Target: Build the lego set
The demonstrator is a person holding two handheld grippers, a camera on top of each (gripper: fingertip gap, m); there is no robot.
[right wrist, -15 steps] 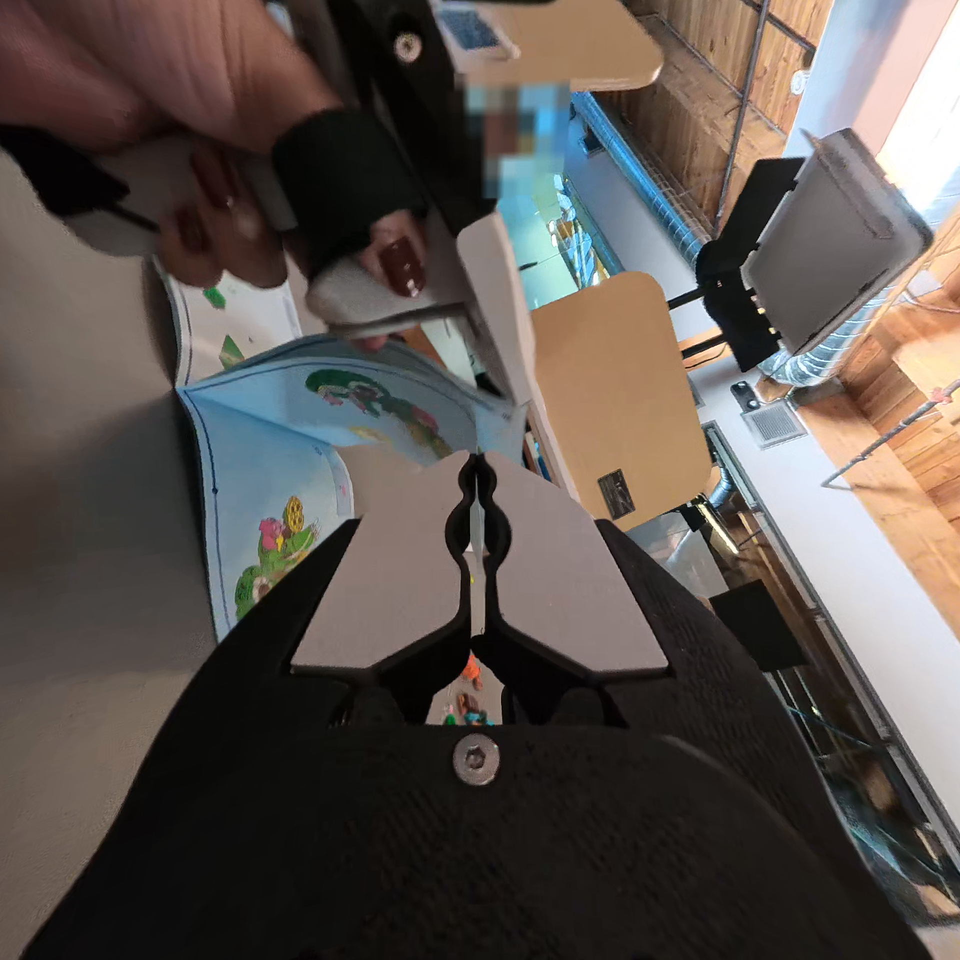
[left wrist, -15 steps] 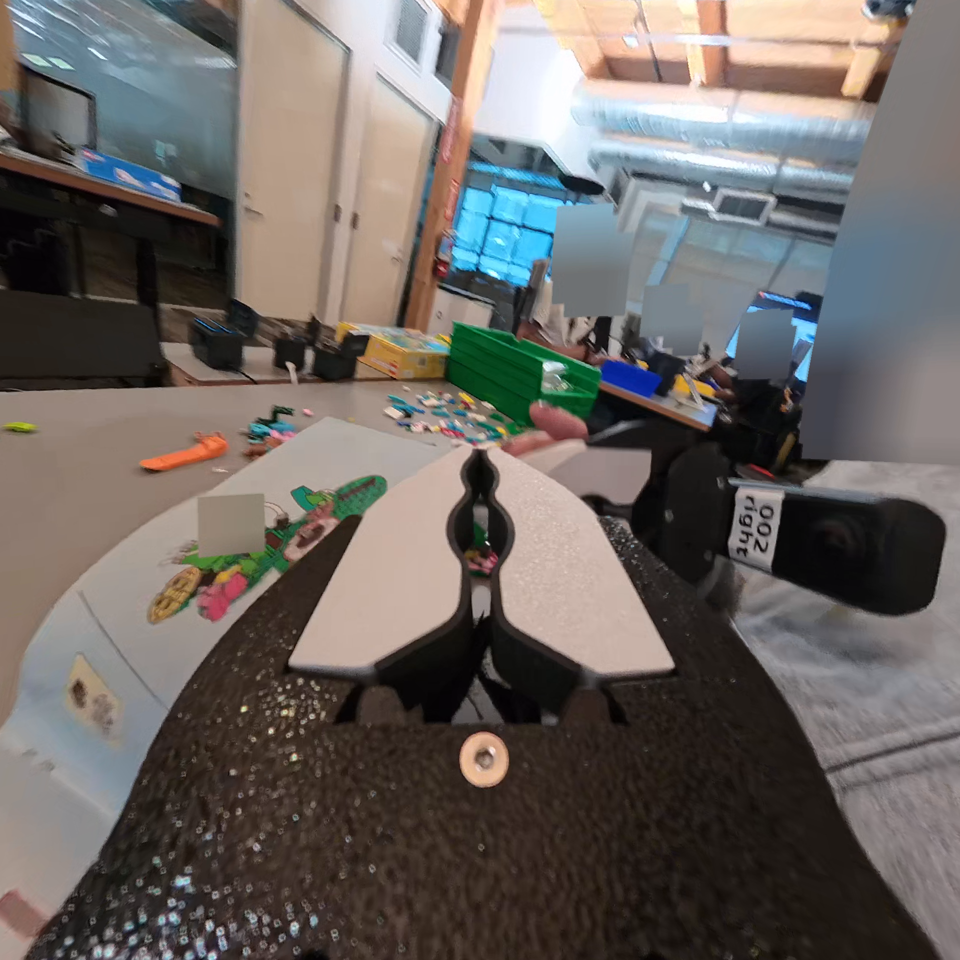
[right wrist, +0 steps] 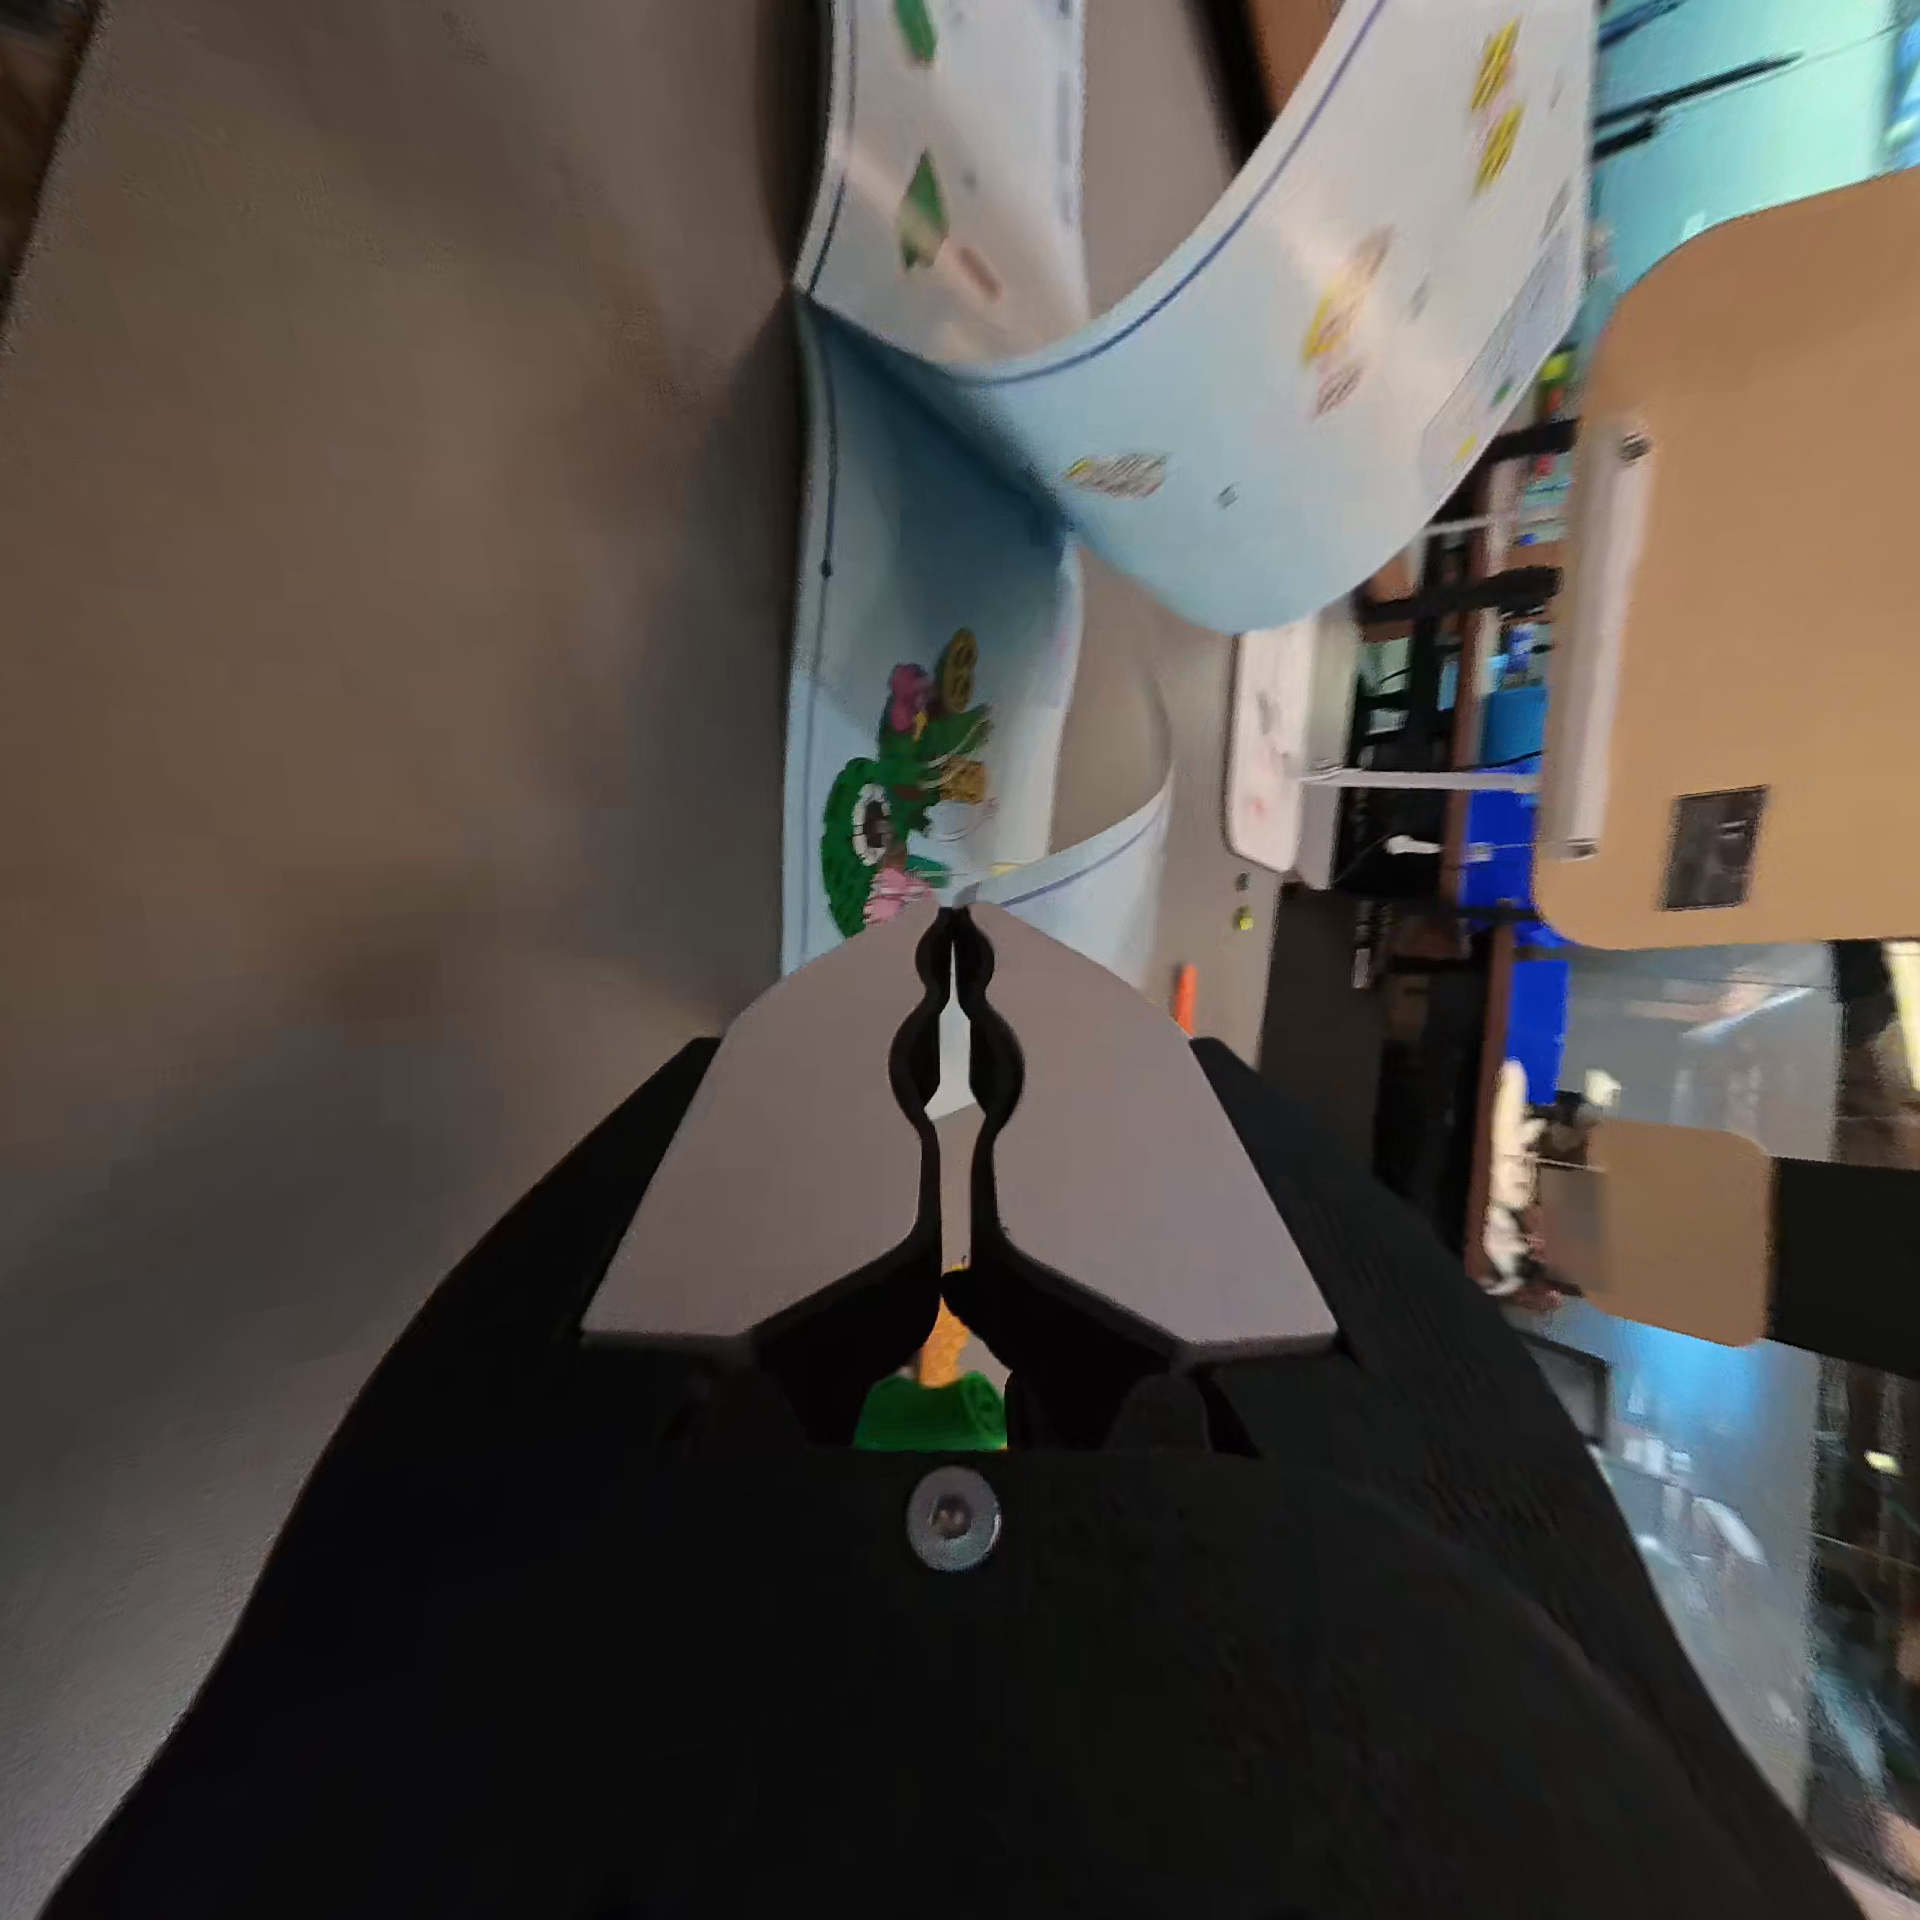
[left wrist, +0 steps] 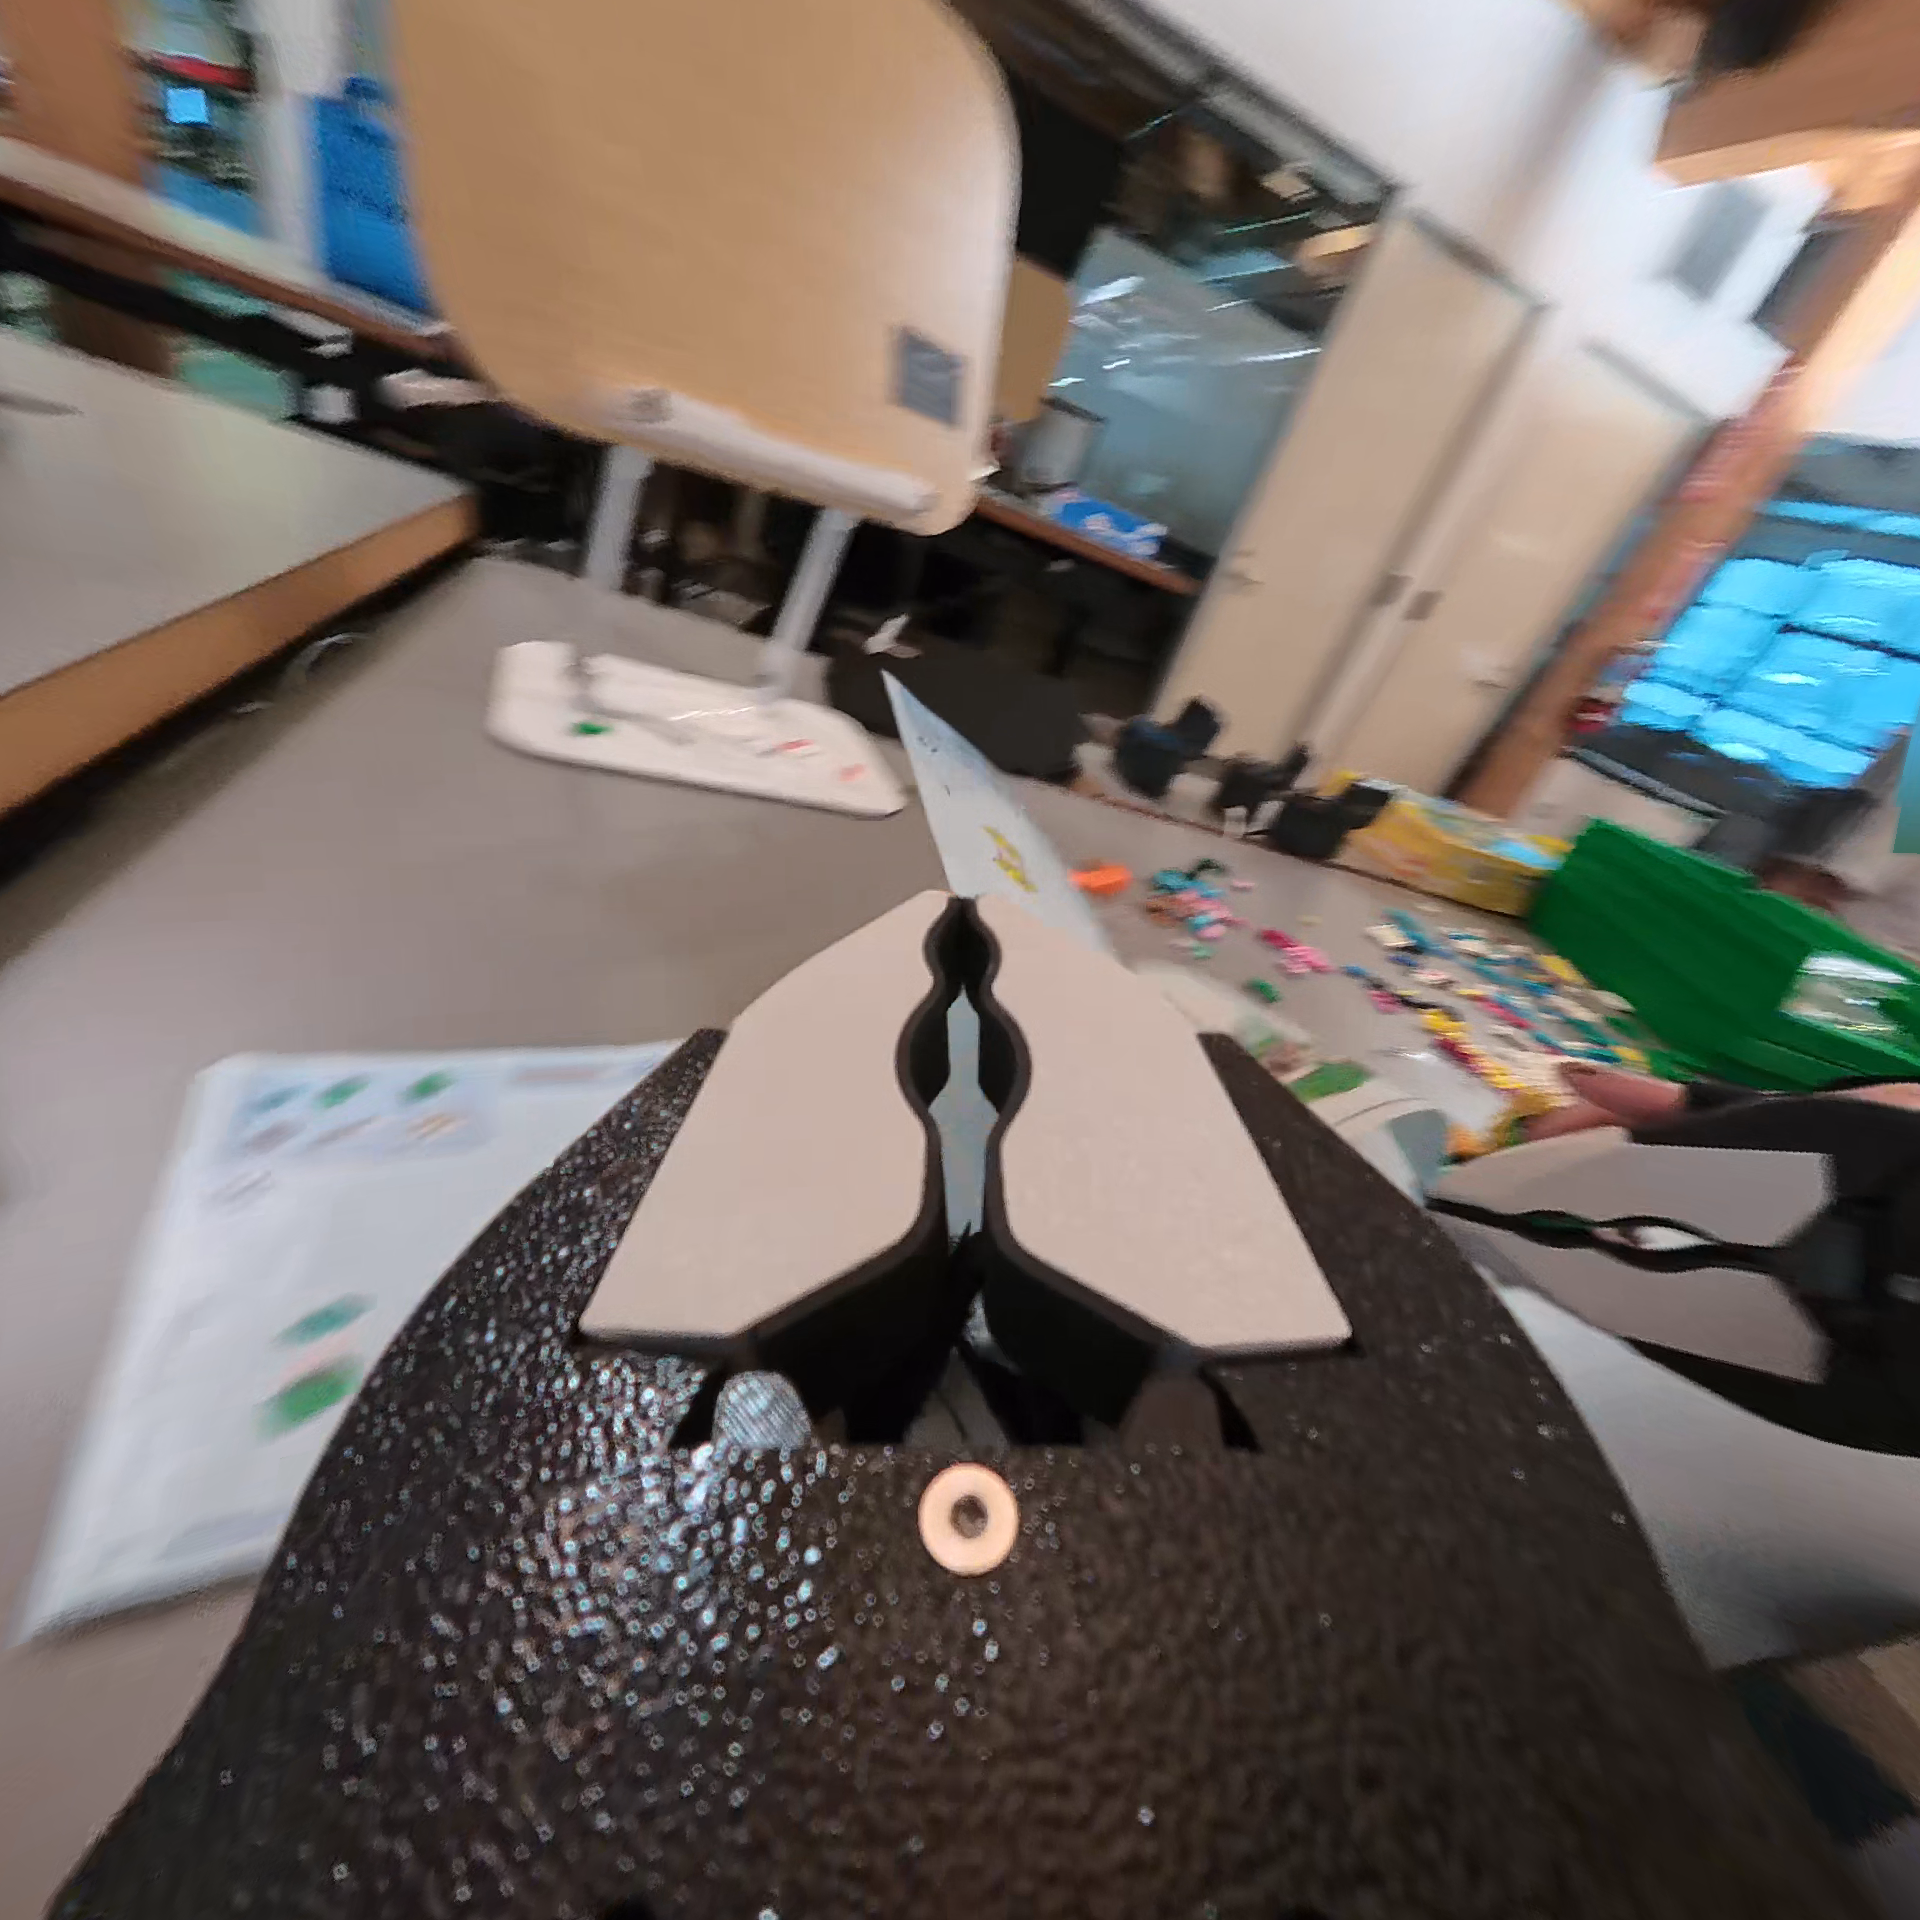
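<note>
My left gripper (left wrist: 964, 906): clamped on a raised page (left wrist: 977, 821) corner | my right gripper (right wrist: 954, 914): clamped on a curled page edge (right wrist: 1081, 862) of the open booklet (right wrist: 914, 665) | booklet lies on grey worktop (right wrist: 416, 623) | bricks (left wrist: 1455, 966) scattered beyond, near green bin (left wrist: 1704, 935)

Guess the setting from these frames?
Likely a shared office or lab workspace: grey table strewn with small toy bricks, green bins, tan chair and more desks behind.
</note>
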